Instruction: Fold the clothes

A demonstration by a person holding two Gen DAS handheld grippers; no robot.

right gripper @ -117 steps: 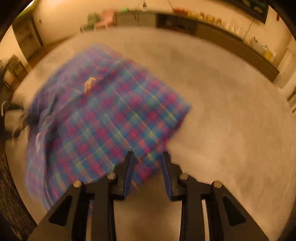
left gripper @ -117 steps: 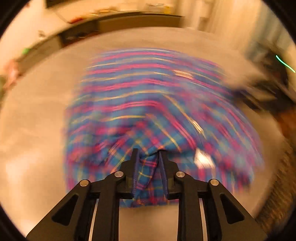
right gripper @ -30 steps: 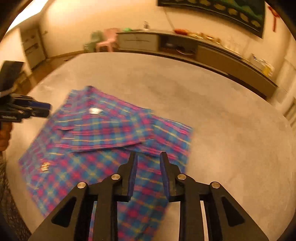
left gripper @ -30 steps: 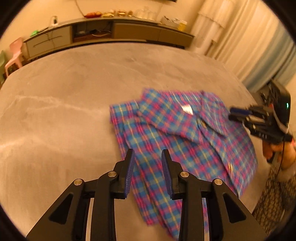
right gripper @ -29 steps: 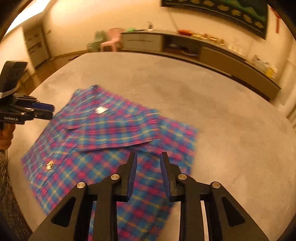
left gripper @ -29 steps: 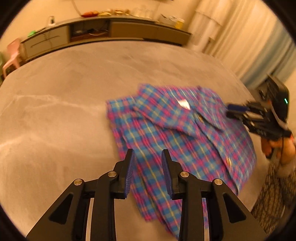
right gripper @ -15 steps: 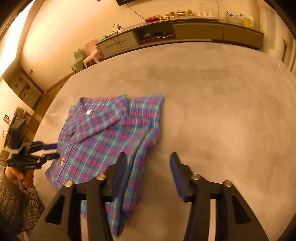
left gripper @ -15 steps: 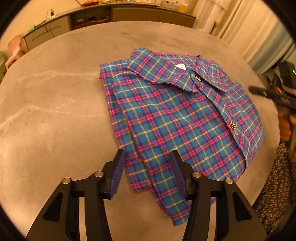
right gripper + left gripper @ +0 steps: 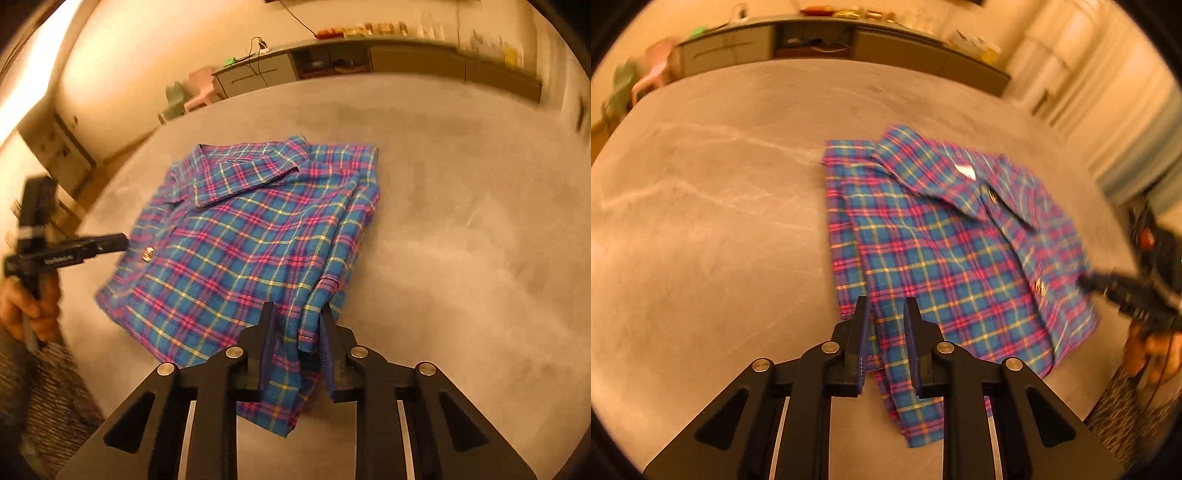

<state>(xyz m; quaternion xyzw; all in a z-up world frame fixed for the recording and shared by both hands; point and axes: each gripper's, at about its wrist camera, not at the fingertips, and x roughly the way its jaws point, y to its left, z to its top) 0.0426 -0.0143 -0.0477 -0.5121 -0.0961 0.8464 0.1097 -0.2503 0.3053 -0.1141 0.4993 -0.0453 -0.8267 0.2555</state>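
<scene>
A blue, pink and yellow plaid shirt (image 9: 942, 251) lies folded on the grey table (image 9: 701, 258), collar at the far side. My left gripper (image 9: 886, 325) straddles the shirt's near layered edge. Its jaws are closing, and cloth fills the gap between the pads. My right gripper (image 9: 297, 325) is also closing, with a raised fold of the shirt (image 9: 240, 240) pinched between its pads at the near corner. In each wrist view the other gripper is at the shirt's opposite edge: the right gripper (image 9: 1087, 282) blurred, the left gripper (image 9: 122, 239) held in a hand (image 9: 26, 306).
A long low cabinet (image 9: 812, 40) with small items on top runs along the far wall. A pink chair (image 9: 653, 70) stands to its left and pale curtains (image 9: 1126, 110) hang at the right. Bare table surrounds the shirt, and its near edge is close to the person's patterned sleeve (image 9: 55, 387).
Half a second ago both pairs of jaws stood wide above the shirt's edges. Both have narrowed onto the cloth, and the right gripper has moved over the corner, where a fold now stands up.
</scene>
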